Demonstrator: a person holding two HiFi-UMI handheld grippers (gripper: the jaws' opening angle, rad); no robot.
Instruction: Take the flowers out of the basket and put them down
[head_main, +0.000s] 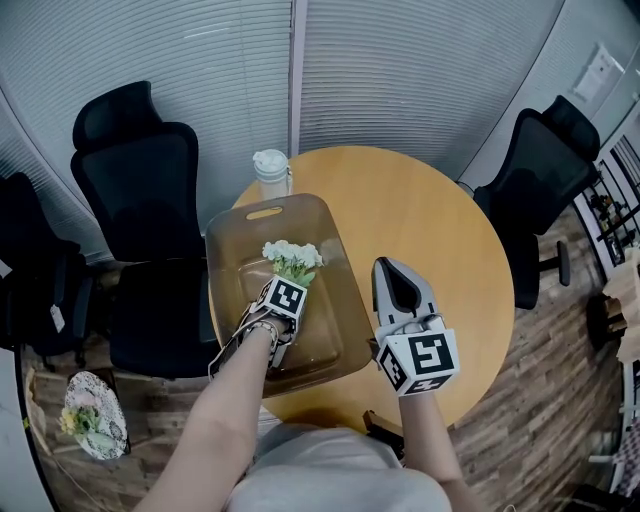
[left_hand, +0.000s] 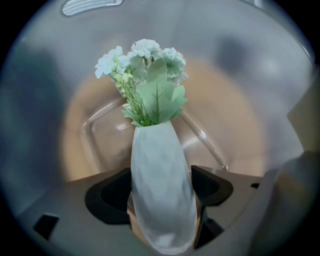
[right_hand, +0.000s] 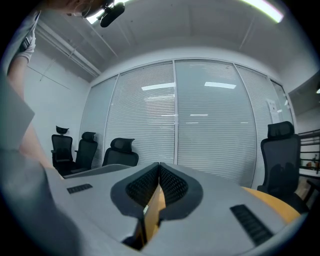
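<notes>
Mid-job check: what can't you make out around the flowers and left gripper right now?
- Left gripper view: whether the left gripper grips the vase; the vase's body covers the pads' inner faces.
- Head view: the vase, hidden under the left gripper; only the flowers show.
- Both: whether the vase rests on the basket; covered or blurred.

No word, number or brand can be read in any of the views. The marker cube (head_main: 288, 296) on the left gripper (left_hand: 161, 186) and the marker cube (head_main: 422, 362) on the right gripper (right_hand: 159, 181) carry only black and white square patterns, which are codes and not letters. A small white tag (head_main: 57, 318) hangs on the office chair (head_main: 40, 290) at the far left, and a white plate (head_main: 598, 72) is on the wall at the upper right, but both are too small to show any print.
</notes>
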